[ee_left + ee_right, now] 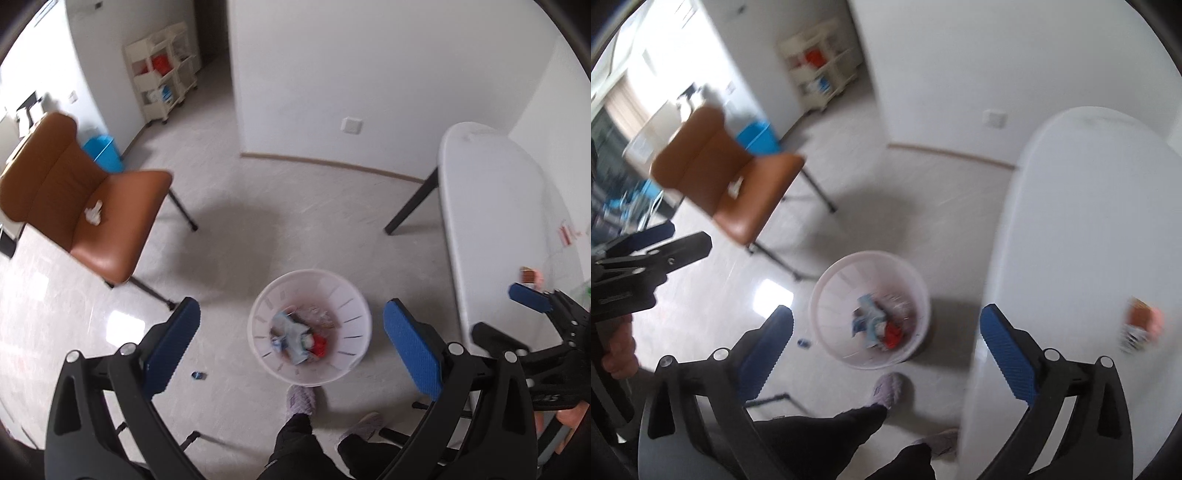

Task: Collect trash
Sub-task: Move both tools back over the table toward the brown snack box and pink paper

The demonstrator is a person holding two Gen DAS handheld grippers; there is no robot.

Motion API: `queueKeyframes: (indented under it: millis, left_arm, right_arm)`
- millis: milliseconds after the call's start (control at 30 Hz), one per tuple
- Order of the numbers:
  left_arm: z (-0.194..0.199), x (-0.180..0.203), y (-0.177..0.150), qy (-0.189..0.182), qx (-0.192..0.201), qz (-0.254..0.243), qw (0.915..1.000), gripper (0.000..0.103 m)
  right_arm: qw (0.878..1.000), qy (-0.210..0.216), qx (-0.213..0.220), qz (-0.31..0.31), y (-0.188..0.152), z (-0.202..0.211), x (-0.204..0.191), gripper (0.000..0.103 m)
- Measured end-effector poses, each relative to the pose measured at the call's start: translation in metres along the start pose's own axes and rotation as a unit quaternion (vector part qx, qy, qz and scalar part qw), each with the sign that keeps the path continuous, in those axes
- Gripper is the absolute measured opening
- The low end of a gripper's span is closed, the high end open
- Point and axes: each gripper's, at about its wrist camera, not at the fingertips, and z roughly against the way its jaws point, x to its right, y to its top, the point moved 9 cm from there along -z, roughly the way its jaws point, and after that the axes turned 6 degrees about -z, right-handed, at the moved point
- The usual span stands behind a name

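Left gripper (pixel 291 343) wide, nothing between pads; right gripper (pixel 886 343) likewise wide, empty. White bin (pixel 352 363) on floor below, holding wrappers (pixel 299 334). Crumpled tissue (pixel 93 215) on brown chair (pixel 110 221). Packet (pixel 1139 325) on table (pixel 1089 221); print unreadable.

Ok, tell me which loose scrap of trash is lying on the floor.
The small blue scrap beside the white bin; the crumpled tissue sits on the chair, the wrapper on the table.

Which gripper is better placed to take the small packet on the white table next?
Probably the right gripper. Its jaws stand open and empty, and the packet lies on the table just beside its right finger. The left gripper, also open, is over the bin.
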Motion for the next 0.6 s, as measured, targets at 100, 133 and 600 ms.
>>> queueKeyframes:
  millis: [100,133,600]
  left_arm:
    - [0.015,0.032,0.011,-0.018,0.018,-0.019,0.9995,0.095]
    - [0.021,0.045,0.014,-0.025,0.025,-0.027,0.999,0.095]
    - [0.045,0.172,0.014,-0.074,0.05,-0.12,0.9888,0.095]
  right_arm:
    - [0.999,-0.017,0.032,-0.04,-0.004,0.044,0.038,0.1]
    - [0.998,-0.022,0.04,-0.051,-0.005,0.055,0.05,0.1]
    - [0.976,-0.109,0.104,-0.158,-0.061,0.147,0.181,0.1]
